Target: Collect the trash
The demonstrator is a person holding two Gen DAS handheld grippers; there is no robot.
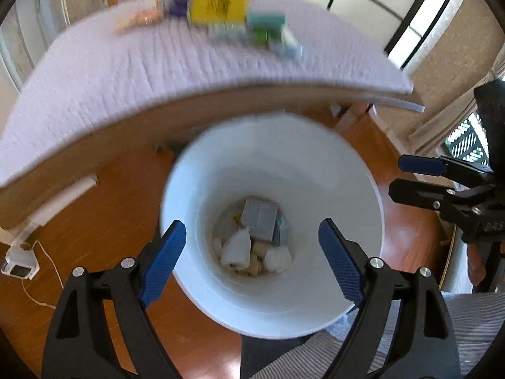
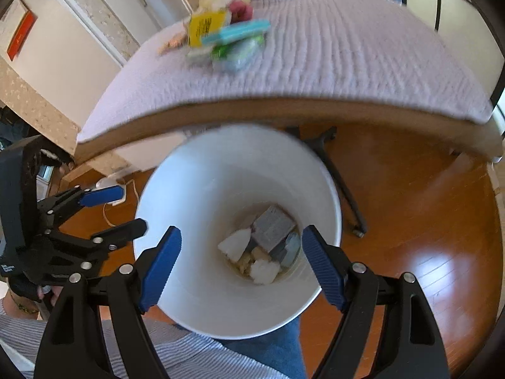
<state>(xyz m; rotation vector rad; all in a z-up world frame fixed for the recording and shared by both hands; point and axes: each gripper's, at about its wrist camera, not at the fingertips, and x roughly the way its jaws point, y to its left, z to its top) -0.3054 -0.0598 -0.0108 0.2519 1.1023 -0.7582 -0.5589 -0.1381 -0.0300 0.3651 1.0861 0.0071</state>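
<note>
A white bin stands on the wooden floor below both grippers; it also shows in the right wrist view. At its bottom lie a grey box, white crumpled paper and other scraps. My left gripper is open and empty above the bin. My right gripper is open and empty above the bin too. A blurred pile of trash with a yellow box lies on the table's far side; the yellow box also shows in the right wrist view.
The table has a pale quilted cover and a wooden edge just beyond the bin. A white charger with a cable lies on the floor at left. A black stand leg crosses the floor behind the bin.
</note>
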